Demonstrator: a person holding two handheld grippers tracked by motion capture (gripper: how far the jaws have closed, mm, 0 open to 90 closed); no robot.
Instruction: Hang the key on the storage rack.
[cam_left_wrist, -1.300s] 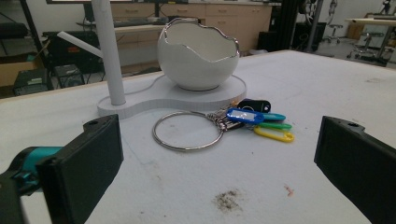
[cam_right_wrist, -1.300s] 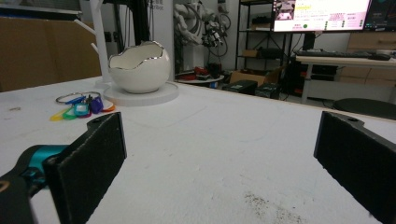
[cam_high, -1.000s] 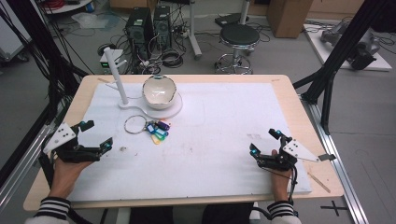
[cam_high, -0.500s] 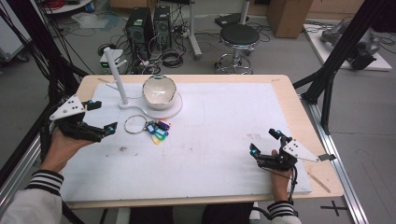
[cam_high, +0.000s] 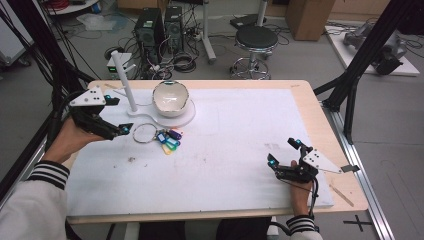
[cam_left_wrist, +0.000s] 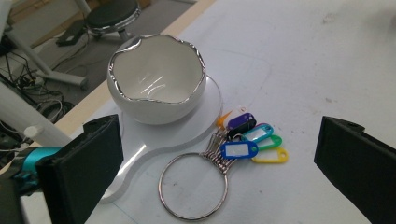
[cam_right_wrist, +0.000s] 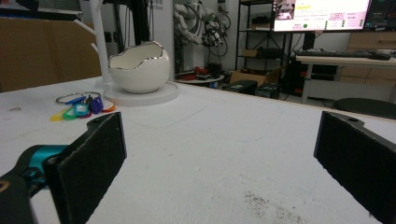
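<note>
Silver metal key ring (cam_left_wrist: 193, 187) with its bunch of coloured plastic tags (cam_left_wrist: 247, 136) is lying flat on the white table cover (cam_high: 240, 135), just beside the white egg-shaped bowl (cam_left_wrist: 156, 79). I am holding my left gripper (cam_high: 120, 116) over it, jaws wide. My right gripper (cam_high: 284, 153) is resting well apart, jaws also wide.

At the centre of your left gripper view, note the key ring (cam_left_wrist: 193, 186): silver, with tags (cam_left_wrist: 250, 137) in orange, purple, teal, green, blue, yellow. Upper left, the bowl (cam_left_wrist: 156, 79) is white, silver-rimmed.
</note>
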